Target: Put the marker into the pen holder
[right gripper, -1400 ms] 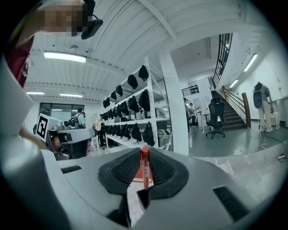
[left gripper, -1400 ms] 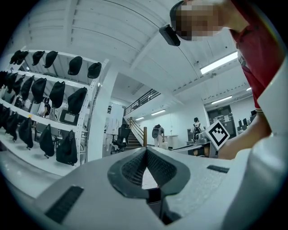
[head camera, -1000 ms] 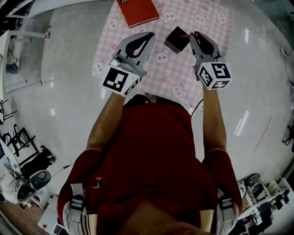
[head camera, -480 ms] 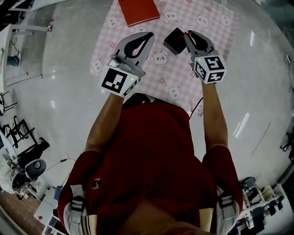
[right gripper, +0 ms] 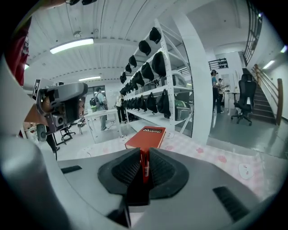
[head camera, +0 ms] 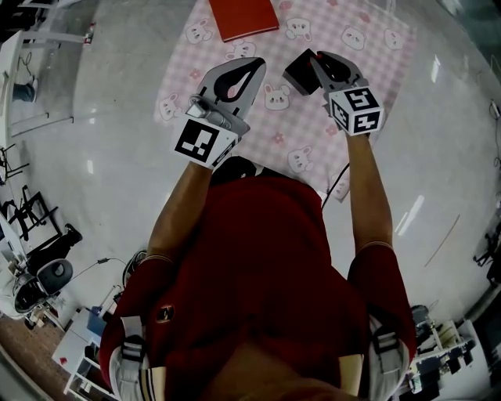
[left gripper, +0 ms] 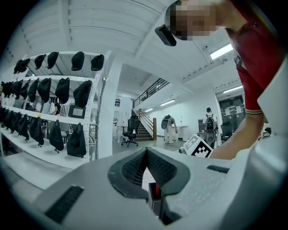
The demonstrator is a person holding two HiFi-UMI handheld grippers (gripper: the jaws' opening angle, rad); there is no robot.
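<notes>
Pinches a red marker [right gripper: 144, 167] upright in the right gripper [head camera: 315, 59], jaws drawn in to a narrow slit and pressing the barrel from both sides. Hangs it directly over the black pen holder [head camera: 297, 72], set on a pink bunny-print cloth [head camera: 290, 117] across a white table [head camera: 117, 141]. Seems to have the marker's lower end at the holder's mouth, possibly just inside; hard to tell from the left gripper view, with only a red sliver visible above the dark rim. Holds the left gripper [head camera: 255, 66] at 9 o'clock of the holder, near but apart from it, jaw tips touching and nothing caught between the pads. Shows a red book [head camera: 246, 16] lying flat at 11 o'clock of the holder, at the cloth's far edge, well apart from both grippers.
</notes>
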